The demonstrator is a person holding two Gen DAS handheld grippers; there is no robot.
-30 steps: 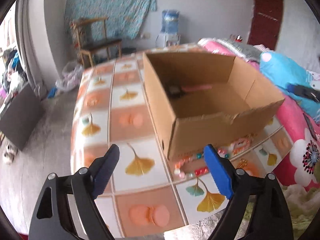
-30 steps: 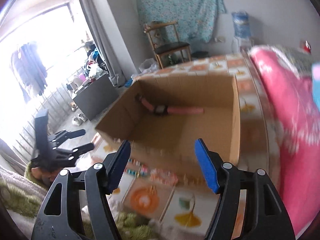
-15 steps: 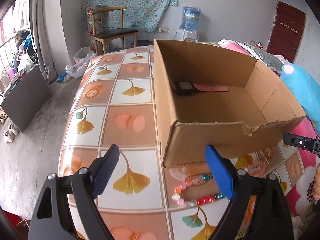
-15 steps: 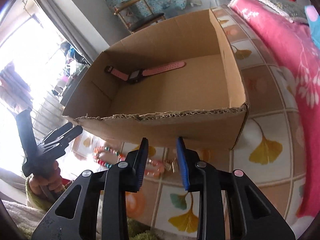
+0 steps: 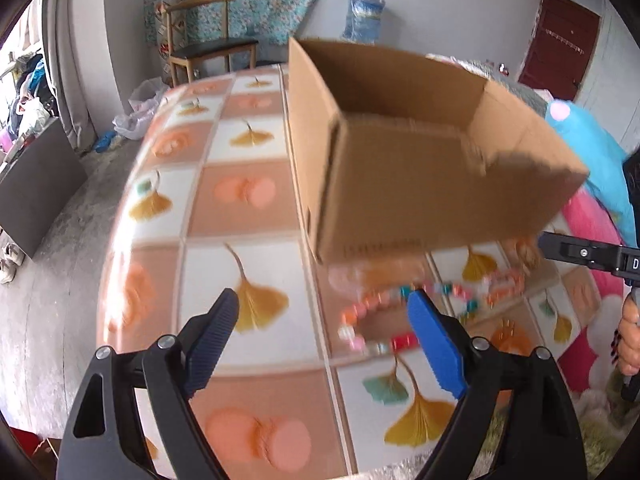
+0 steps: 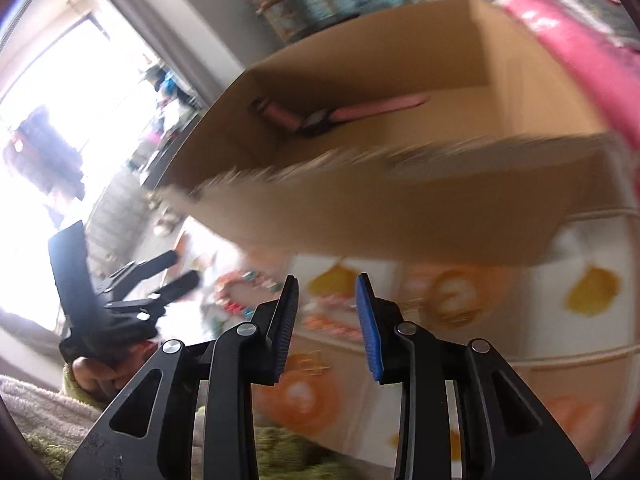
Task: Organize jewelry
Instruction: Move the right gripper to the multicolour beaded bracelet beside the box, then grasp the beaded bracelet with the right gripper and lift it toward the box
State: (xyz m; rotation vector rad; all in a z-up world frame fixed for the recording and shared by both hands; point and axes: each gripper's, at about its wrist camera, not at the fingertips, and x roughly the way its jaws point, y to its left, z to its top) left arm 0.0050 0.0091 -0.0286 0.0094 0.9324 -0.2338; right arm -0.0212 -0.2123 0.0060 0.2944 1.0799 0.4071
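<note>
An open cardboard box (image 5: 420, 152) stands on the tiled tabletop (image 5: 240, 200); it also shows in the right wrist view (image 6: 400, 208). A pink-strap watch (image 6: 320, 118) lies inside it. A coloured bead bracelet (image 5: 376, 320) and other blurred jewelry (image 5: 500, 284) lie in front of the box. My left gripper (image 5: 324, 332) is open and empty, low over the table just left of the bracelet. My right gripper (image 6: 326, 316) is partly open and empty, above the jewelry (image 6: 248, 292).
A pink flowered quilt (image 5: 592, 320) and a blue pillow (image 5: 592, 152) lie right of the table. A wooden chair (image 5: 208, 36) and a water dispenser (image 5: 362, 16) stand at the back wall. Green fuzzy fabric (image 6: 280, 452) lies at the table's near edge.
Both grippers have dropped lower and closer to the jewelry in front of the box. The right gripper's jaws stand narrower than a second ago. Both views are motion-blurred now.
</note>
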